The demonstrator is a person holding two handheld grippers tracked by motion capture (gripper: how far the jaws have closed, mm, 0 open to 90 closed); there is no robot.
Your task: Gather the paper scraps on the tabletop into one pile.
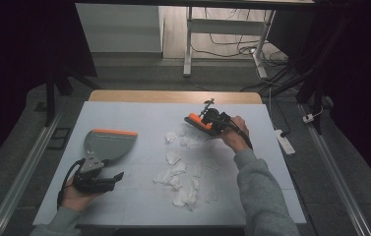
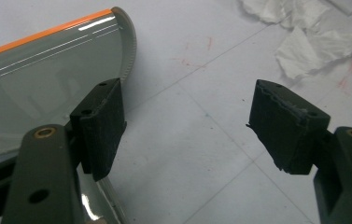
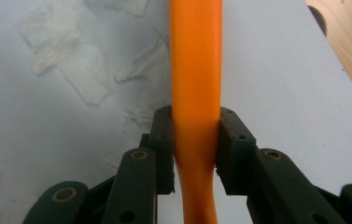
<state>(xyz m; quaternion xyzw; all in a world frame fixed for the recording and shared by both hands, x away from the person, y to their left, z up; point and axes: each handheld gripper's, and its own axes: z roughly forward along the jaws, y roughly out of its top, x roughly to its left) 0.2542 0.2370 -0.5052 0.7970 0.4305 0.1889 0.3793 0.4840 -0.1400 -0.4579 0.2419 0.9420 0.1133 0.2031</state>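
A grey dustpan (image 1: 107,142) with an orange front lip lies at the left of the white table top (image 1: 139,110). My left gripper (image 1: 116,177) rests just in front of the dustpan (image 2: 47,79), jaws wide open (image 2: 192,121), nothing between them. Its left jaw sits over the pan's rim. Torn white paper scraps (image 1: 180,182) are scattered across the middle of the table (image 2: 313,46). At the far middle, my right gripper (image 1: 207,120) is shut (image 3: 196,126) on an orange brush handle (image 3: 196,56), held above the scraps (image 3: 71,60). The brush (image 1: 195,121) points left.
A wooden strip (image 1: 173,96) runs along the table's far edge (image 3: 346,42). Beyond it stand white desk legs (image 1: 188,44) and loose cables on the floor. A white power strip (image 1: 285,140) lies on the floor to the right.
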